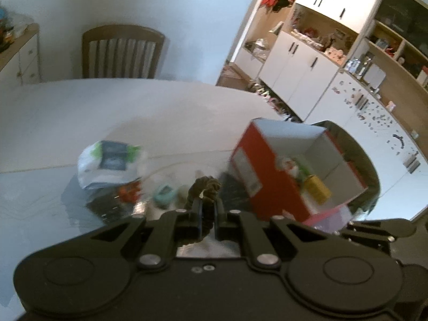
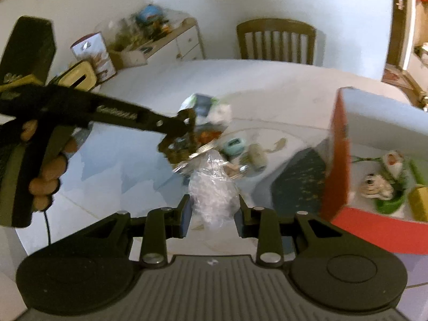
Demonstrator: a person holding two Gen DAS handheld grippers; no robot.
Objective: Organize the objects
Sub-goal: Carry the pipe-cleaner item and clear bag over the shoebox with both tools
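Note:
My left gripper (image 1: 208, 202) is shut on a dark brown scrunchie (image 1: 204, 186) and holds it above the table. The right wrist view shows that gripper (image 2: 184, 123) from the side, the scrunchie (image 2: 174, 144) dangling from its tip. My right gripper (image 2: 214, 199) is shut on a crumpled clear plastic bag (image 2: 214, 187) that fills the gap between its pads. A red box (image 1: 264, 171) with a white inside stands open to the right, holding a yellow item (image 1: 318, 188) and plush toys (image 2: 379, 184). Small things lie blurred on the table: a teal object (image 2: 234, 144) and a white-green packet (image 1: 112, 160).
A dark patterned cloth (image 2: 299, 182) lies beside the red box (image 2: 339, 155). A person's hand (image 2: 45, 171) grips the left tool's handle. A wooden chair (image 1: 121, 53) stands at the white table's (image 1: 107, 112) far edge. White cupboards (image 1: 299, 61) line the right; a cluttered sideboard (image 2: 160, 42) is at the back left.

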